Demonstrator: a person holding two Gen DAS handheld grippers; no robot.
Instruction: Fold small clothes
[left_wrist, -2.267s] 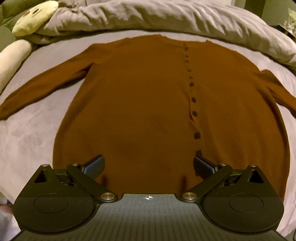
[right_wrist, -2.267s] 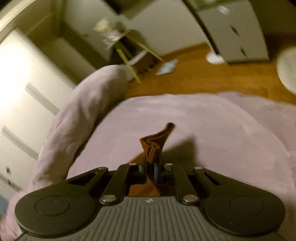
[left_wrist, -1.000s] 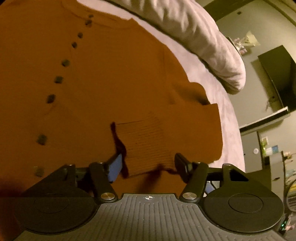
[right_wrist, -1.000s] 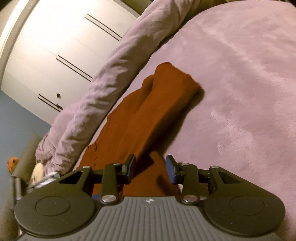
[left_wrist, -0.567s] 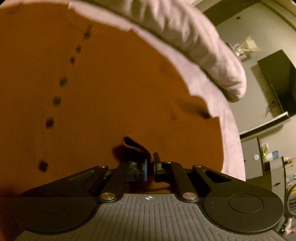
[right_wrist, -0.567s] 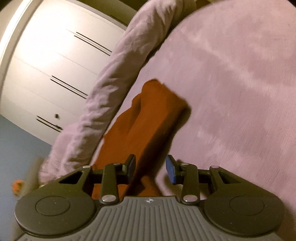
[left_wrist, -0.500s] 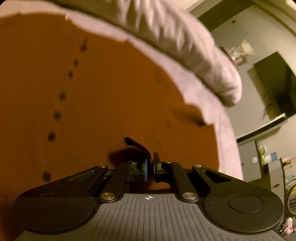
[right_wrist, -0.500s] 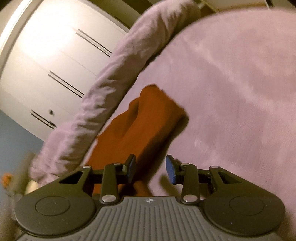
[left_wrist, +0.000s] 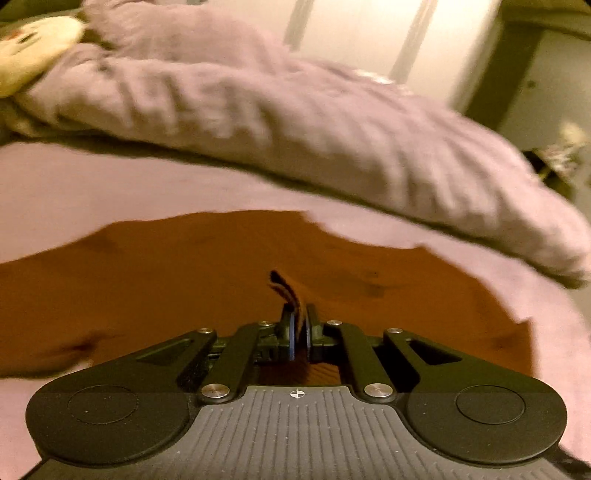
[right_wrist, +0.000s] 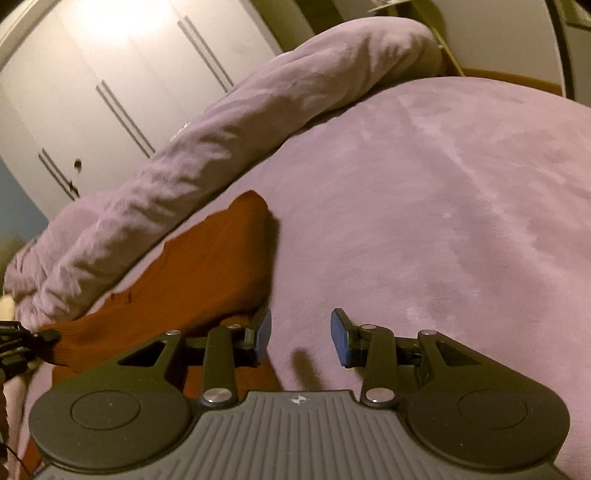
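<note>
A rust-brown cardigan (left_wrist: 184, 280) lies on the lilac bed cover (left_wrist: 110, 184). My left gripper (left_wrist: 298, 332) is shut on the ribbed sleeve cuff (left_wrist: 284, 291) of the cardigan and holds it above the garment's body. In the right wrist view the folded side of the cardigan (right_wrist: 207, 266) lies to the left, and the left gripper (right_wrist: 40, 338) shows at the far left edge pinching the cuff. My right gripper (right_wrist: 300, 334) is open and empty just above the bed cover (right_wrist: 443, 221), right of the cardigan's edge.
A rolled lilac duvet (left_wrist: 295, 122) runs along the far side of the bed, also in the right wrist view (right_wrist: 221, 122). A cream plush toy (left_wrist: 26, 51) sits at the far left. White wardrobe doors (right_wrist: 110, 74) stand behind the bed.
My left gripper closed on the sleeve cuff, lifted it and swung toward the duvet. My right gripper, open since letting go of the sleeve, has shifted slightly right off the cardigan's edge.
</note>
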